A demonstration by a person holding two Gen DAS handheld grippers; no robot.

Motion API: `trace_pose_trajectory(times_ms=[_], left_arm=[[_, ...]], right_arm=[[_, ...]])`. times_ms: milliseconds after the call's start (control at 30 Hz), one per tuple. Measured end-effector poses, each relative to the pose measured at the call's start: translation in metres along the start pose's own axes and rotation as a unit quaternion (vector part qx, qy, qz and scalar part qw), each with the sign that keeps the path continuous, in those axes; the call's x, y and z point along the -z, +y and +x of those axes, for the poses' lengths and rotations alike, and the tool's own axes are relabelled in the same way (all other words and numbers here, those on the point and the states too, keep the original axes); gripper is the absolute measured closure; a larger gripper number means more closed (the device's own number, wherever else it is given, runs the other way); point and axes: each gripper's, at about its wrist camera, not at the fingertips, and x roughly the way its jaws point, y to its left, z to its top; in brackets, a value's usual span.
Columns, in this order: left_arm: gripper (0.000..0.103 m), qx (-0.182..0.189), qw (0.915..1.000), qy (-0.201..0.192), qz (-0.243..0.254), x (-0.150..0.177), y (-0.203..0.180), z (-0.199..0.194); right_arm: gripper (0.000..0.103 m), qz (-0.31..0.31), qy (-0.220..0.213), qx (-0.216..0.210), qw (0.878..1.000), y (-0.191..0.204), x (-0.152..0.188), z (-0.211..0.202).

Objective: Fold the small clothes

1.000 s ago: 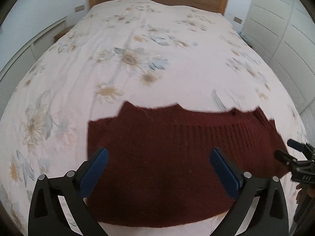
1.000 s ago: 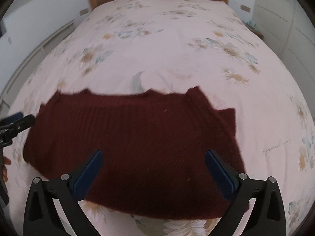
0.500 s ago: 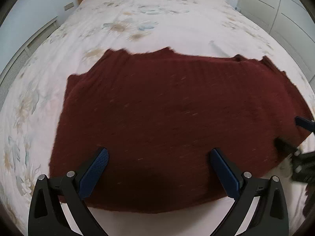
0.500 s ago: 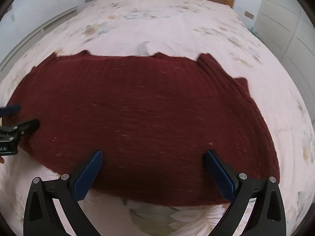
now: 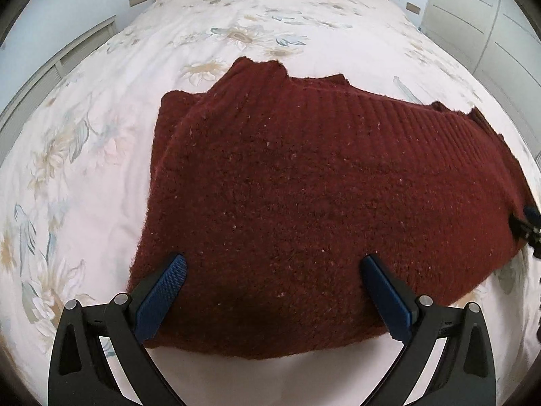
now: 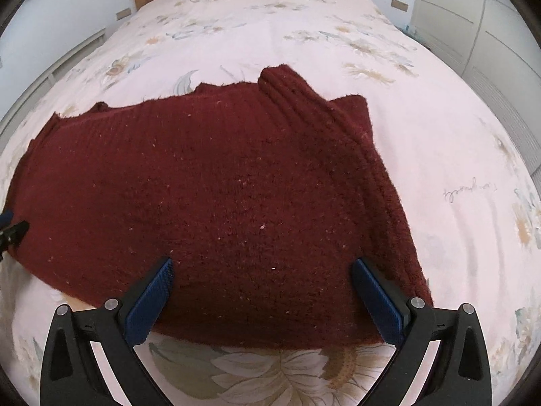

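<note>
Both tools hang spread wide and empty over the near edge of a dark red knit sweater [image 5: 304,196] lying flat on a bed [image 5: 257,23] with a flower-print cover. Left tool [image 5: 274,270] sits above the near hem toward the garment's left end, its blue pads [image 5: 162,291] apart with knit between and beneath them, gripping nothing; right tool [image 6: 260,270] mirrors it toward the right end, pads [image 6: 378,301] likewise parted. The sweater's long axis runs side to side across both views, so each tool faces one half of it, and the far edge with its ribbed band [image 6: 304,101] lies straight ahead of the fingers. In the left wrist view the right tool's tips show at the garment's right margin [image 5: 527,223], so the two tools stand well apart along that axis. A folded-in part, seemingly a sleeve, lies at each end, on the left [image 5: 175,108] and the right [image 6: 355,108]. Judging from this, the next fold likely turns on pinching the near hem at both ends and carrying it away toward the far edge; each tool is nearest its own corner.
</note>
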Motion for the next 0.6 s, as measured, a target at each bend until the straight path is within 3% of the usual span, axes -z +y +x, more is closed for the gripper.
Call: trace_pose_trajectory(times_ms=[400,600], left_arm=[[0.001,-0.004,1.0,0.0,0.005,0.002,-0.004,-0.002],[0.001,0.032,0.9993,0.007,-0.018,-0.009,0.009,-0.022]], right_arm=[[0.0,-0.004,0.007,0.01,1.0,0.009,-0.004,-0.009],[0.0,-0.025,-0.014,0.012,1.0,0.02,-0.004,-0.04]])
